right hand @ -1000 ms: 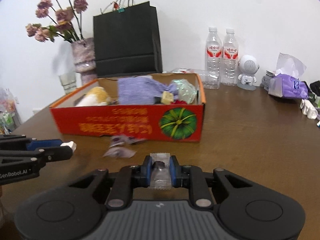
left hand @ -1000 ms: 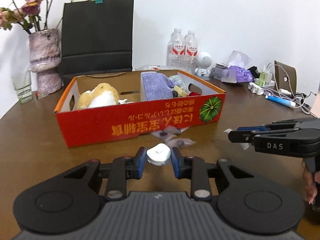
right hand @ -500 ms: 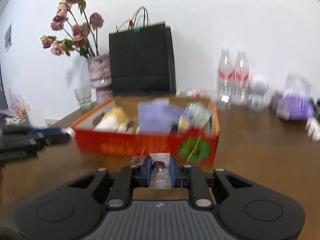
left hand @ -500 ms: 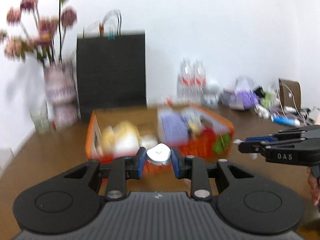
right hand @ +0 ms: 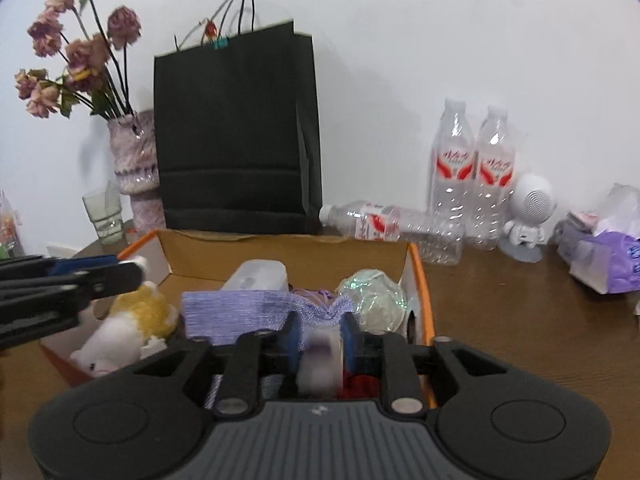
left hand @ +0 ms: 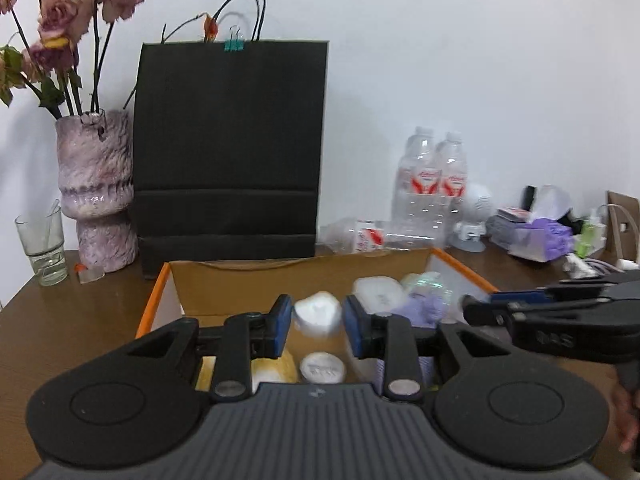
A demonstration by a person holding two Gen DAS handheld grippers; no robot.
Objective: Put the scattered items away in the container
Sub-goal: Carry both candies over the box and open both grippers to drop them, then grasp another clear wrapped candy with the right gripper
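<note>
both hand-held grippers, low on the table a second ago, are now hovering over the cardboard box [left hand: 460, 264]: left hand-held gripper [left hand: 316, 326] clamping a white puck [left hand: 318, 314], right hand-held gripper [right hand: 319, 340] clamping a clear packet [right hand: 320, 356], so both look ready for dropping in.

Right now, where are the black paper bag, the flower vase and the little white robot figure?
black paper bag [left hand: 230, 140], left wrist view, middle of its front face.
flower vase [left hand: 96, 184], left wrist view, its purple body.
white robot figure [right hand: 530, 208], right wrist view, its round head.
</note>
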